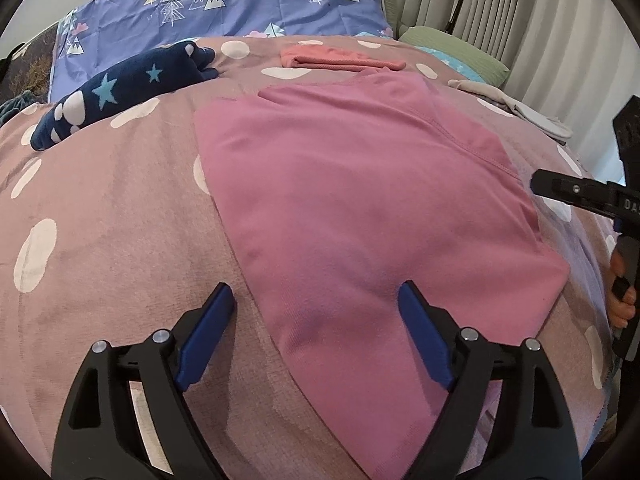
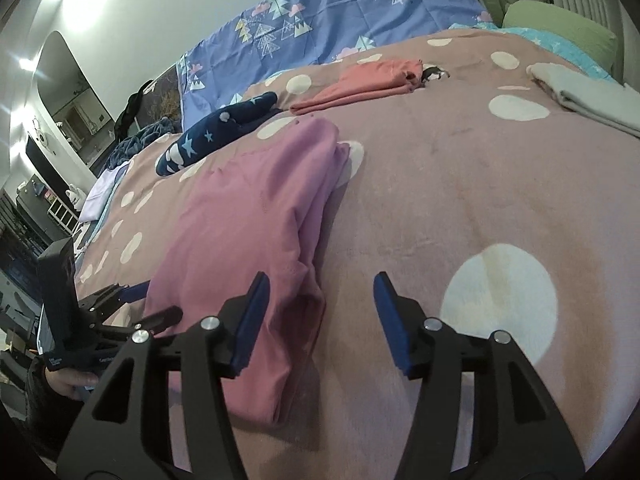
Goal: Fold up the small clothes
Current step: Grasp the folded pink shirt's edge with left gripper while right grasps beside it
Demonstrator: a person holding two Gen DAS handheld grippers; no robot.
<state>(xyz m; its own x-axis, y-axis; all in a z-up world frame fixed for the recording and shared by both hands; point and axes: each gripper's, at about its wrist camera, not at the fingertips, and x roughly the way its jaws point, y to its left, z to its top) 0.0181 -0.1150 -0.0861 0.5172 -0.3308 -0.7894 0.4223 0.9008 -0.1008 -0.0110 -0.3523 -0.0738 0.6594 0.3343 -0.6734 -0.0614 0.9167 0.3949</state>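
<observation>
Your left gripper (image 1: 316,304) stands wide apart, empty, over the near edge of the pink shirt (image 1: 360,208), which lies folded flat on the blanket (image 1: 120,240). Your right gripper (image 2: 320,292) (also empty) is parted at the shirt's right edge. A coral garment (image 1: 340,60) lies at 12 o'clock, a navy one (image 1: 120,92) at 10.

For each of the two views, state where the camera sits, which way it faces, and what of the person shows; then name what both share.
Left wrist: on the left tool, angled down at the pink garment; right tool and fingers at right edge.
Right wrist: on the right tool, over the garment's edge; left tool, hand lower left.
Shared: garment, navy star item, spotted blanket.
</observation>
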